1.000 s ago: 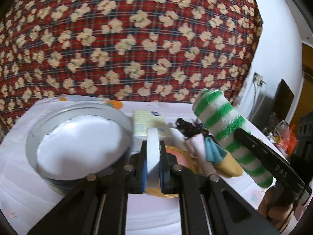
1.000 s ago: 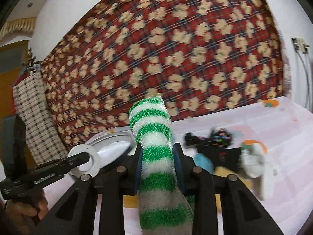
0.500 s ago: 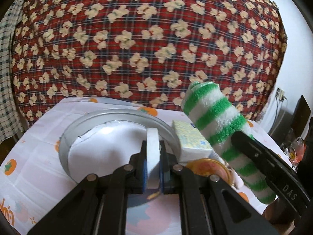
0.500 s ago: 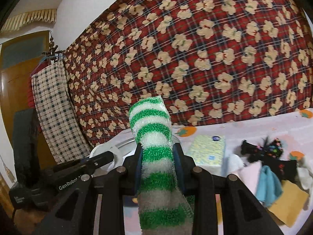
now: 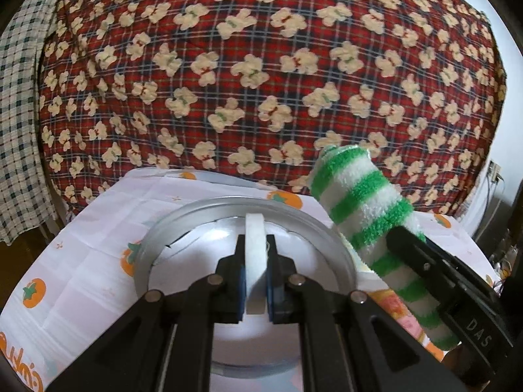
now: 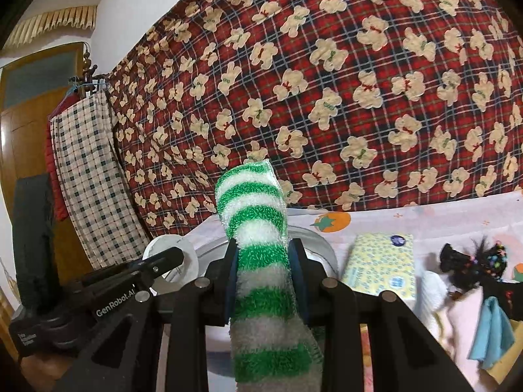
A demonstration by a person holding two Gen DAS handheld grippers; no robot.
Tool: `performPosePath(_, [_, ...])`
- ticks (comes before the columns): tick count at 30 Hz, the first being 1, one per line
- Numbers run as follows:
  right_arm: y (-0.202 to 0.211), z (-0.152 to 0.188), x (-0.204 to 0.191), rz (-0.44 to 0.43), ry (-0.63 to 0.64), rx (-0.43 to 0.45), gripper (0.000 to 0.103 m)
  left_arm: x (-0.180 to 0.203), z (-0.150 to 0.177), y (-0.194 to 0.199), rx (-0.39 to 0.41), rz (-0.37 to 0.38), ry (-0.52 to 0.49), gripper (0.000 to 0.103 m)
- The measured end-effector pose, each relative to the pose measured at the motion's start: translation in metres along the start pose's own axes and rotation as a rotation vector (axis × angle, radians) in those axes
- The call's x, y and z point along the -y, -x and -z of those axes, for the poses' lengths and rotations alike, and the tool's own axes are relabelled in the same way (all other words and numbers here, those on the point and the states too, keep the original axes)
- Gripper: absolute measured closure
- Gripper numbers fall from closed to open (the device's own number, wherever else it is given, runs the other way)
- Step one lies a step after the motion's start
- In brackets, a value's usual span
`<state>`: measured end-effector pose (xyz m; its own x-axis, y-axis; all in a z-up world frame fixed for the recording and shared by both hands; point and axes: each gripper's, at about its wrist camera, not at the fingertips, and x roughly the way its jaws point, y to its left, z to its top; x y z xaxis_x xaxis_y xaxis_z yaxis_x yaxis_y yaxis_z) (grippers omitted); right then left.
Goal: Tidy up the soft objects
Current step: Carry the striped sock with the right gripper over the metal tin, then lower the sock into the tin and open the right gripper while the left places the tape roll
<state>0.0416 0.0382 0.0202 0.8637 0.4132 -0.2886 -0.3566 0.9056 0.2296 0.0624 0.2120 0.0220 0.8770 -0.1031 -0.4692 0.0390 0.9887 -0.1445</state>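
Right hand-held gripper [image 6: 263, 277] clamps striped sock [image 6: 258, 228] — upright

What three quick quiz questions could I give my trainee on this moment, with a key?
1. True or false: the right tool is shut on the green-striped sock.
2. What does the left tool hold? A white ring, B tissue pack, C blue cloth.
3. Fill in: the white ring is held edge-on in front of the round metal ___.

Key: 1 true; 2 A; 3 basin.
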Motion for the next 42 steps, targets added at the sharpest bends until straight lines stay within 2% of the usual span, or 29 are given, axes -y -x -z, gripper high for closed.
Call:
performPosePath(8, [-0.055, 0.015, -0.007, 0.042, 0.022, -0.067, 0.071, -0.017, 0.001, -0.04, -0.054, -0.077, 0.005, 0.096])
performPosePath(12, [-0.072, 0.023, -0.006, 0.043, 0.037, -0.118, 0.071, -0.025, 0.006, -0.052, -0.071, -0.097, 0.009, 0.096])
performPosePath(16, [-0.076, 0.028, -0.008, 0.043, 0.066, -0.115, 0.069, -0.032, 0.011, -0.061, -0.085, -0.117, 0.025, 0.096])
performPosePath(17, [-0.077, 0.029, -0.007, 0.038, 0.064, -0.117, 0.063, -0.033, 0.012, -0.062, -0.087, -0.123, 0.025, 0.096])
performPosePath(18, [-0.077, 0.03, -0.007, 0.032, 0.058, -0.121, 0.052, -0.033, 0.013, -0.064, -0.087, -0.134, 0.02, 0.095])
performPosePath(19, [-0.079, 0.031, -0.006, 0.027, 0.05, -0.128, 0.043, -0.032, 0.014, -0.065, -0.082, -0.148, 0.016, 0.088])
performPosePath(20, [-0.078, 0.031, -0.005, 0.034, 0.046, -0.124, 0.025, -0.032, 0.015, -0.064, -0.077, -0.154, 0.012, 0.07])
performPosePath(21, [-0.076, 0.031, -0.005, 0.049, 0.045, -0.11, 0.021, -0.032, 0.015, -0.063, -0.069, -0.163, 0.01, 0.057])
performPosePath(22, [-0.071, 0.031, -0.004, 0.062, 0.044, -0.081, 0.02, -0.031, 0.015, -0.06, -0.052, -0.183, 0.015, 0.028])
performPosePath(23, [-0.068, 0.029, -0.002, 0.061, 0.044, -0.064, 0.02, -0.031, 0.015, -0.057, -0.031, -0.204, 0.021, 0.008])
performPosePath(24, [-0.064, 0.028, -0.001, 0.064, 0.045, -0.045, 0.02, -0.031, 0.015, -0.052, -0.004, -0.226, 0.031, 0.002])
performPosePath(26, [-0.056, 0.025, 0.002, 0.093, 0.039, 0.003, 0.019, -0.032, 0.014, -0.041, 0.051, -0.237, 0.054, 0.0])
performPosePath(29, [-0.044, 0.022, 0.007, 0.114, 0.026, 0.066, 0.014, -0.033, 0.014, -0.033, 0.082, -0.223, 0.086, 0.0])
performPosePath(35, [-0.027, 0.018, 0.008, 0.169, 0.051, 0.143, 0.014, -0.027, 0.037, -0.013, 0.151, -0.222, 0.188, 0.0])
performPosePath(42, [-0.013, 0.02, 0.01, 0.201, 0.09, 0.167, 0.014, -0.002, 0.057, 0.001, 0.191, -0.248, 0.147, 0.0])
